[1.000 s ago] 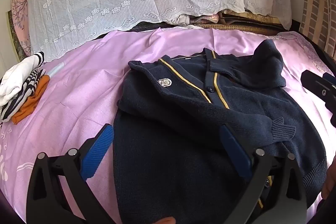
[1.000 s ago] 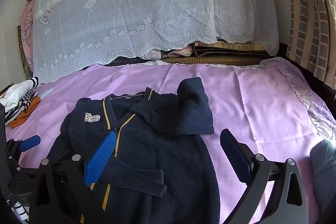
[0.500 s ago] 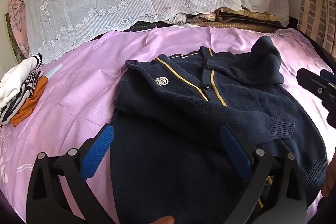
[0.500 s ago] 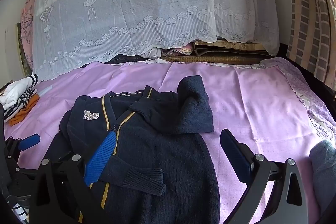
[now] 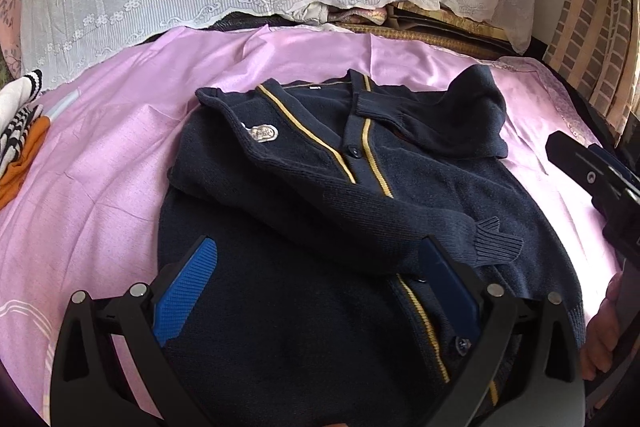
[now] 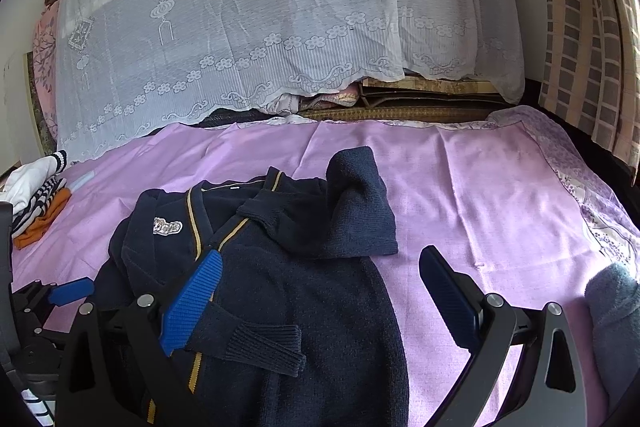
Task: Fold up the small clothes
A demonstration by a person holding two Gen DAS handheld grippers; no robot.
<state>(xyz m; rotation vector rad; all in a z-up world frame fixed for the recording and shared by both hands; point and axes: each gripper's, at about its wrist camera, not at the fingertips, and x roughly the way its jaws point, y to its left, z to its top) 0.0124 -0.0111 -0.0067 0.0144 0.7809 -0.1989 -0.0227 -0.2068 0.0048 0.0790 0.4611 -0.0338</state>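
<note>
A navy knit cardigan (image 5: 320, 227) with yellow trim and a chest badge (image 5: 262, 133) lies on the pink sheet (image 5: 112, 155), both sleeves folded across its front. My left gripper (image 5: 316, 267) hovers open over the cardigan's lower half, nothing between its blue pads. In the right wrist view the same cardigan (image 6: 280, 287) sits left of centre. My right gripper (image 6: 320, 283) is open above the cardigan's right edge, its left pad over the knit and its right pad over bare sheet. The left gripper (image 6: 68, 291) shows at that view's left edge.
A pile of folded clothes, white, striped and orange (image 5: 20, 131), sits at the far left of the sheet. A lace-covered stack of bedding (image 6: 260, 27) lines the back. A checked curtain (image 6: 580, 27) hangs at right. A grey garment (image 6: 612, 311) lies at the near right.
Both grippers have drifted slightly forward over the cardigan, which now sits a little lower and nearer in view. The cardigan itself has not moved and both grippers remain open.
</note>
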